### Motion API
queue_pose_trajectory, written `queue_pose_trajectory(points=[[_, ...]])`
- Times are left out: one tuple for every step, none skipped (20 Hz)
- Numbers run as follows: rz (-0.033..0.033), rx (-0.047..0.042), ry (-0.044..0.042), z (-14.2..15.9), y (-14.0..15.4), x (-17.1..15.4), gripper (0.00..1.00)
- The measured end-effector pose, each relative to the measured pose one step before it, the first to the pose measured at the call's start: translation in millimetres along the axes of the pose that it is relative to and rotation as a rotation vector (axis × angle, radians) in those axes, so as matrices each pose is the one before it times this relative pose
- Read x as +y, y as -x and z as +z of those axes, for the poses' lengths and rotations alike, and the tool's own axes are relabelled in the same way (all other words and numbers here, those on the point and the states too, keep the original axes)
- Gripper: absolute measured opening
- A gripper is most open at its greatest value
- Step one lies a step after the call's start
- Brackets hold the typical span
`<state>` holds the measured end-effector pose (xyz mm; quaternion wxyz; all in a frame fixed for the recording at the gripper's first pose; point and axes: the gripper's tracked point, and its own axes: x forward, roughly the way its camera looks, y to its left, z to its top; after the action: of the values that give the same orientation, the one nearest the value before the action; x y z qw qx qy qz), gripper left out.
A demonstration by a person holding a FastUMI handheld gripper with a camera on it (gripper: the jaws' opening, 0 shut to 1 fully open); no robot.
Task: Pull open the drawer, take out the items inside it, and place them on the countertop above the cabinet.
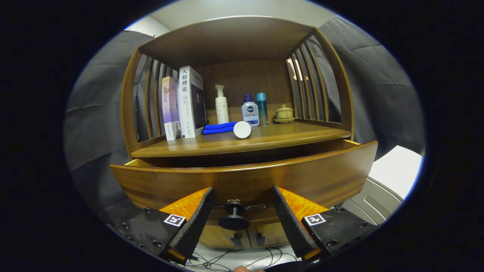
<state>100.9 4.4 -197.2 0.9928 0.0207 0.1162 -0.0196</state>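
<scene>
Fingers of the hand-held gripper (pixel 242 223) sit lowest in frame, spread apart, with the drawer knob (pixel 234 217) in the gap between them and touching neither. Ribbed wedge-shaped fingers, so grip would come from squeezing the knob's stem; nothing clamped yet. Knob is a dark round disc on a short stem, small metal latch plate just right of it.

Drawer (pixel 245 177) fills the lower middle of frame: curved glossy wood front, warm brown grain, already pulled out a bit, a dark gap showing between its top edge and the shelf above. Inside is hidden, contents cannot be told. Judgement: pull step partly done, needs more travel before anything can be lifted out.

Worktop (pixel 287 136) just above, centre frame, same polished wood, slatted sides. On it: two upright books (pixel 183 104) at left, folded blue cloth (pixel 219 127), white round jar (pixel 242 129) lying on its side by the cloth, white pump bottle (pixel 221 104), blue-capped pump bottle (pixel 250 111), teal bottle (pixel 261 107), small lidded ceramic cup (pixel 284 113) on its saucer at right. Front strip of the worktop is free, likely the drop zone.
</scene>
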Motion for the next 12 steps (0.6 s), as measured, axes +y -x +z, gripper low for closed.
queue_pose_trajectory(points=[[-0.00029, 0.00067, -0.00056, 1.42, -5.97, 0.80, 0.98], [-0.00078, -0.00041, 0.00009, 1.85, -5.69, 0.35, 0.98], [-0.00127, 0.00065, 0.00138, 0.62, -5.14, 0.19, 0.98], [-0.00098, -0.00087, 0.00151, 1.74, -4.87, -0.20, 0.98], [0.00303, 0.00542, -0.00248, 0.00, -5.01, 1.33, 0.98], [0.00108, 0.00309, -0.00150, 0.38, -3.68, 0.35, 0.98], [0.00128, 0.00718, 0.00108, -0.84, -5.10, 1.47, 0.98], [0.00200, 0.01287, 0.00438, -1.72, -4.90, 1.78, 0.98], [0.00033, 0.01783, 0.00859, -4.47, -3.32, 1.66, 0.98], [-0.00049, 0.01893, 0.01129, -3.39, -3.40, 0.88, 0.98], [-0.00109, 0.00891, 0.00618, -0.48, -4.55, 0.74, 0.98], [-0.00161, -0.00420, -0.00237, 2.64, -3.66, 0.60, 0.98]])
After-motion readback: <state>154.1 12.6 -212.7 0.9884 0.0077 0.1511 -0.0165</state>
